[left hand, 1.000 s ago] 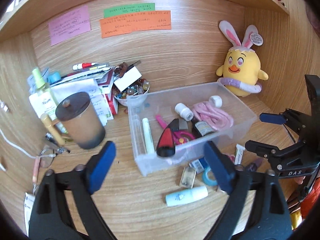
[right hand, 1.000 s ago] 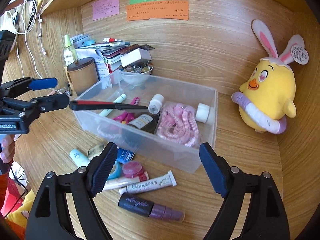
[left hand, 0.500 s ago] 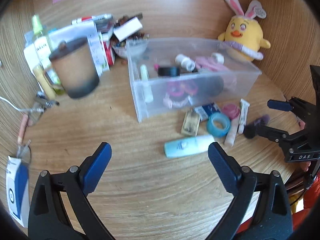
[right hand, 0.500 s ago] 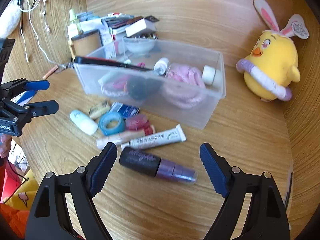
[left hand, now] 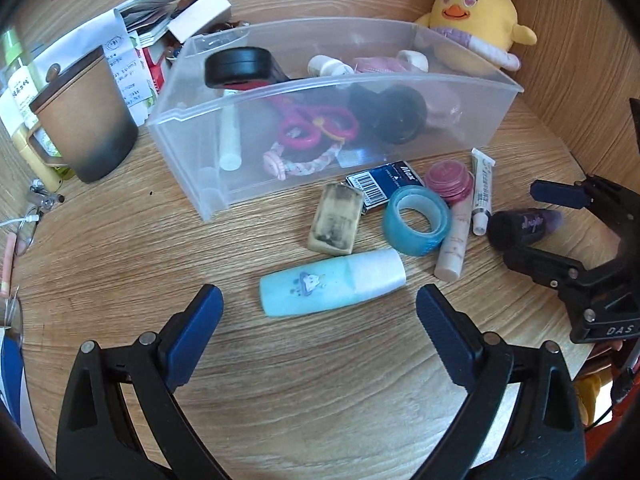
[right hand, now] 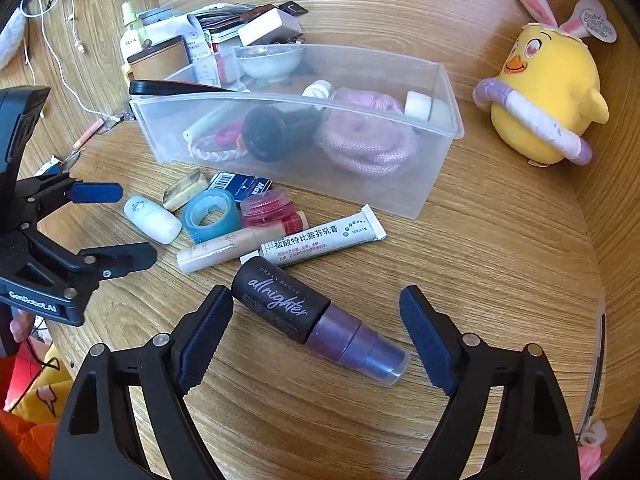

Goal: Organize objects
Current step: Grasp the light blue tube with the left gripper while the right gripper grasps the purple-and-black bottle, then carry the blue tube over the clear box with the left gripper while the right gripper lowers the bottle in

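Your right gripper (right hand: 316, 322) is closing slightly but stands wide, its jaws either side of the purple spray bottle (right hand: 320, 324) lying on the bench (right hand: 480, 264), pads not touching it. Your left gripper (left hand: 318, 320) is spread apart just short of the pale blue bottle (left hand: 332, 282), near the clear bin (left hand: 320, 80).

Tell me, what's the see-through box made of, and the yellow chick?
The box looks like clear, slightly frosted plastic: the scissors and pink rope inside show through its walls. The chick looks like soft plush fabric, fuzzy and matte, probably stuffed.
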